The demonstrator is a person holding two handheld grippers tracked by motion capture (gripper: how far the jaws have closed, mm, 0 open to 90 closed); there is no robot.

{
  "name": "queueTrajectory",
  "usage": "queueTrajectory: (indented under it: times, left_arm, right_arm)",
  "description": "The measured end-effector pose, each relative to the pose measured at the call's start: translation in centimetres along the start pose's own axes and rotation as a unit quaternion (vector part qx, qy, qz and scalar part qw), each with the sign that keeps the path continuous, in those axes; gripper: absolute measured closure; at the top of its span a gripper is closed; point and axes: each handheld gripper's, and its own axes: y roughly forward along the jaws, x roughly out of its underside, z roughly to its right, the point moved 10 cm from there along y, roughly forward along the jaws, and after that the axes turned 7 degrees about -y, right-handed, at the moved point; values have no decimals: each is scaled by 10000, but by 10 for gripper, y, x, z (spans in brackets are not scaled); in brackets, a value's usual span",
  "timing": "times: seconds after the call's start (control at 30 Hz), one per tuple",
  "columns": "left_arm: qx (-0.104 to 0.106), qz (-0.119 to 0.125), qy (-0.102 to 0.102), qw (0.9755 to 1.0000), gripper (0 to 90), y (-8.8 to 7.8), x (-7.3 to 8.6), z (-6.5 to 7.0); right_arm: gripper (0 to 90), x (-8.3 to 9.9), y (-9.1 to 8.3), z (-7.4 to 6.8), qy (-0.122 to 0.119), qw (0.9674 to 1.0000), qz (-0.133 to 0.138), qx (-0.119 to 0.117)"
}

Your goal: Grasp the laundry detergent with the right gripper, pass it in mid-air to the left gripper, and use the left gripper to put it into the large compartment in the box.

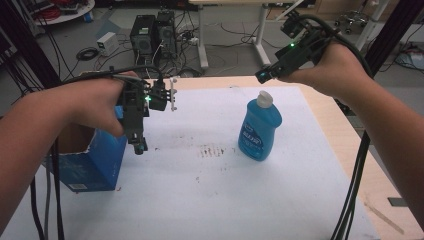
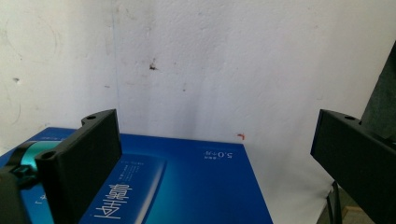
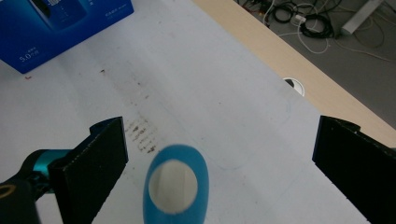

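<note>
Bottle (image 1: 259, 127) stood upright mid-desk, toward right edge. Right gripper (image 1: 265, 75) held above cap, fingers wide. Left gripper (image 1: 140, 146) held over box (image 1: 87, 162) at left edge, fingers wide. Risk: bottle toppled if descent off-centre.

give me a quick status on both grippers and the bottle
Left hand-held gripper open over blue box. Right hand-held gripper open above blue bottle, upright, untouched. Nothing in the way.
</note>
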Motion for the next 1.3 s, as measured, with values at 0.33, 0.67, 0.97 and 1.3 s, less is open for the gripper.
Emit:
queueTrajectory:
  times: [0.33,0.67,0.97,1.3]
  left_arm:
    - [-4,10,-20,10000,18,0,-3,3]
    - [-11,-36,13,10000,17,1,-5,3]
    - [-48,-48,5,10000,17,2,-1,-2]
    - [-25,-47,-23,10000,17,3,-1,-2]
  right_arm:
    - [23,46,-30,2,292,9986,421,105]
    - [23,63,-30,-13,192,9966,798,-31]
    - [22,78,-31,-33,49,9934,1142,-64]
    - [22,109,-16,-47,188,9925,1200,-142]
